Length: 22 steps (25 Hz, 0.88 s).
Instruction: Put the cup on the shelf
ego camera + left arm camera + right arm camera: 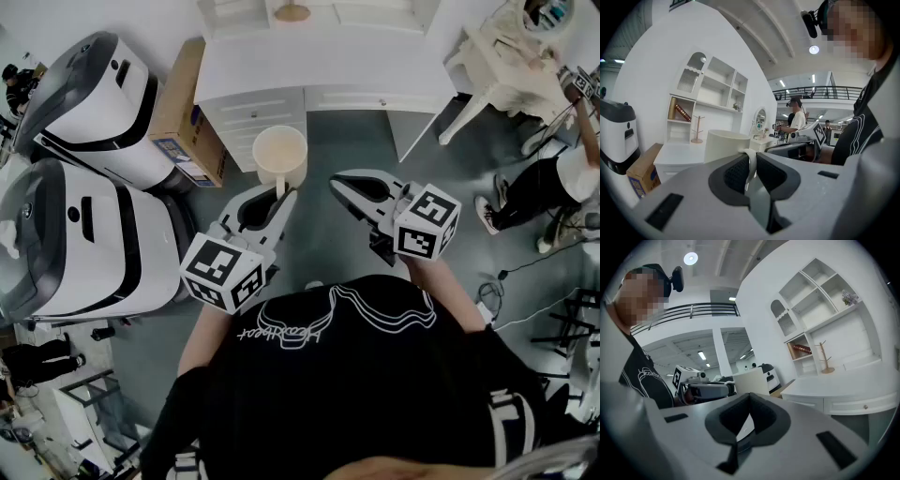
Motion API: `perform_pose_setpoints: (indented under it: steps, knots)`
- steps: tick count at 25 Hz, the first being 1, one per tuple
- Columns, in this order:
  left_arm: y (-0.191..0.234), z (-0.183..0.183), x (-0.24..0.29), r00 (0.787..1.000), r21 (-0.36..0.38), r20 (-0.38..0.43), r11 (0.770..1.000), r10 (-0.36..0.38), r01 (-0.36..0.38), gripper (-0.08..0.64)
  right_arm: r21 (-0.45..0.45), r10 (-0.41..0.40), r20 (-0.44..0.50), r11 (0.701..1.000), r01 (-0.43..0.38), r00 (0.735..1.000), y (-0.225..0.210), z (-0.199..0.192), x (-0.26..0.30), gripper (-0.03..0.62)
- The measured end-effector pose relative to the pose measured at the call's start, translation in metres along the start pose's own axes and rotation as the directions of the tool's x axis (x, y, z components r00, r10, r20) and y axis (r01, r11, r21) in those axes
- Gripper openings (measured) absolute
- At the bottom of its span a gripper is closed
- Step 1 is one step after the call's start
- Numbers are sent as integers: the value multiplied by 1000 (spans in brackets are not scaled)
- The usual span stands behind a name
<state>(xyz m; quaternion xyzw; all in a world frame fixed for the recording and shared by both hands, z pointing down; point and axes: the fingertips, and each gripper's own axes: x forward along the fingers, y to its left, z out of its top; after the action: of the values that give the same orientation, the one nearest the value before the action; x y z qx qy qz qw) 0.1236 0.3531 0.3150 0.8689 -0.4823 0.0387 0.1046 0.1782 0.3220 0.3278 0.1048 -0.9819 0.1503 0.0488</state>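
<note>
The left gripper (751,157) is closed on the thin handle (752,165) of the white cup (723,146), and its pads press the handle from both sides. The cup hangs just in front of this gripper's jaws. It is upright with the open mouth up, held in the air above the grey floor (361,141).

The right gripper (749,398) is beside the left one, on its right side and at about the same height. Its jaws meet at the tips and nothing is between them. It is apart from the cup.

Beyond both grippers stands a white desk (319,67). The cup is near its front edge with the drawers, not yet over the top. At the back of the desk rises the white shelf (712,91). A small wooden stand (697,131) stands at its foot, and a reddish book (682,113) leans in a low compartment.

Left of the left gripper, a cardboard box (186,111) stands against the side of the desk. Nearer on that side are two white machines (94,239).
</note>
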Motion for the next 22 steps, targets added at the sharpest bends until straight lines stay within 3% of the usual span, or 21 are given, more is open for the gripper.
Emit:
perform_pose_setpoints:
  steps: [9,22]
  knots:
    - [13,0,-9,1000,17,6,1000,-12,12,49,-6,-15,-9,1000,15,1000,9,-5,15,6]
    - [44,-5,3,1000,-4,7,1000,20,-20,49,-2,-4,-23,1000,4,1000,-15,-1,40,6]
